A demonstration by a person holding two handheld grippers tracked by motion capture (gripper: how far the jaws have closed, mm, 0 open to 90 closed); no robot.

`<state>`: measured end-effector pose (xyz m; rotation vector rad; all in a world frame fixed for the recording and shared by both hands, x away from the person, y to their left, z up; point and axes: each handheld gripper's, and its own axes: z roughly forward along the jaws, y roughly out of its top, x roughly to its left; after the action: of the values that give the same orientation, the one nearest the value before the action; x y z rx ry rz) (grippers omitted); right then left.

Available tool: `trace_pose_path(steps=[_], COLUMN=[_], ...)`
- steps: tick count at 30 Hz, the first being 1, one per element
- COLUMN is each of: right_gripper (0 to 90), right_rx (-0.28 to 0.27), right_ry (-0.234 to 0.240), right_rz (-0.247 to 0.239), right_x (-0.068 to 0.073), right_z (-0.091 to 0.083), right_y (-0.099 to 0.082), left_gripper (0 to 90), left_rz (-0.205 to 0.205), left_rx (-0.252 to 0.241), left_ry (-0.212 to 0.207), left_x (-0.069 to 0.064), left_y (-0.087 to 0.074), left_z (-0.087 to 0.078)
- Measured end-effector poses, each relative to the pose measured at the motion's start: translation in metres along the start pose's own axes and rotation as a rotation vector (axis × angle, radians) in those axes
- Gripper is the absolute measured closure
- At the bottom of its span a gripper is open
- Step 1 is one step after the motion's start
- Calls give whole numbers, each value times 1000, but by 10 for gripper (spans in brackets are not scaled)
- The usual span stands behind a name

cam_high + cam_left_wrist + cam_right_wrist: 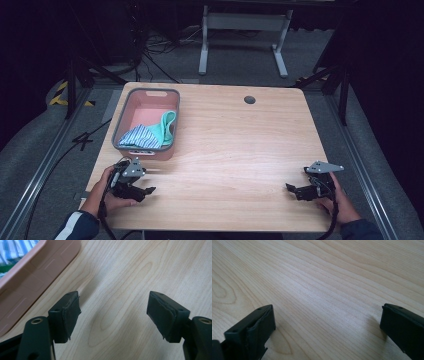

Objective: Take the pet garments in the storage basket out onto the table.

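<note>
Clothes (150, 132) (a striped piece and a teal one) lie bunched in the pink basket (121, 122) at the table's (230, 145) left. Left gripper (141, 187) rests near the basket, right gripper (299, 191) well apart; all 4 jaws spread, empty. Judged: handling not begun.

1. The bin (30, 272), at ten o'clock in the left gripper view, is cut off by the top and left edges.
2. The cloths (150, 132) cover the bin's floor at its near end; how many there are cannot be told.
3. The right gripper (327, 327) has its jaws cut off at five and seven o'clock.
</note>
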<state>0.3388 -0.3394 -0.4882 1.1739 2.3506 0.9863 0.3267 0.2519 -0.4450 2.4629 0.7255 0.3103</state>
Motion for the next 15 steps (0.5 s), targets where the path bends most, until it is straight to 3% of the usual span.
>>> trace_pose_path(steps=[7, 15], right_gripper=[3, 3], right_rx=[0, 1], right_ry=[0, -1], right_rz=[0, -2], right_x=[0, 0], right_z=[0, 0], right_y=[0, 0], left_gripper=[269, 248], left_rz=[23, 21], left_rx=[-14, -52], left_ry=[31, 60], left_x=[3, 5], left_y=[7, 14], left_z=[-15, -35])
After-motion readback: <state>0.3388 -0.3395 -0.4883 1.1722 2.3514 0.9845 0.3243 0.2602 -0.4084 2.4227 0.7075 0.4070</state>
